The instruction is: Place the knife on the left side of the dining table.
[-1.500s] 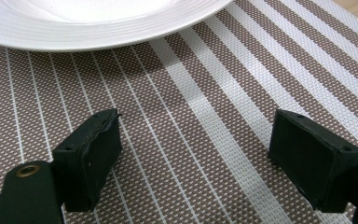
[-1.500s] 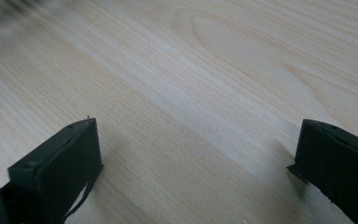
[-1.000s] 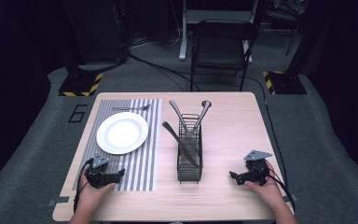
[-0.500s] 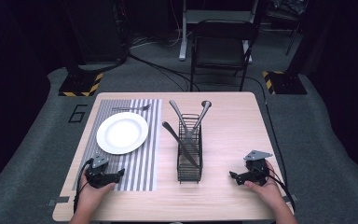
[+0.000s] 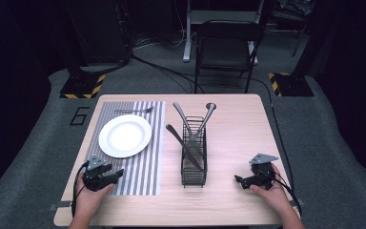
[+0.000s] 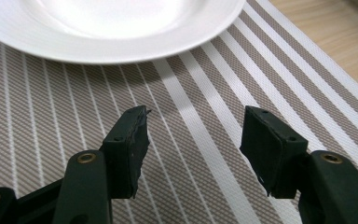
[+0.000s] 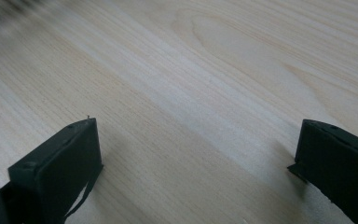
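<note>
In the high view we hold the left gripper (image 5: 113,176) at lower left over the near end of the striped mat (image 5: 143,162), just below the white plate (image 5: 125,135); the right gripper (image 5: 239,180) rests at lower right on the bare table (image 5: 238,129), well apart from the wire caddy (image 5: 193,164) with cutlery at centre. In the left gripper view our jaws have just been closing, stand partly open with nothing between them, and the plate (image 6: 107,28) fills the top. In the right gripper view our jaws stand wide over bare wood (image 7: 191,84), holding nothing
</note>
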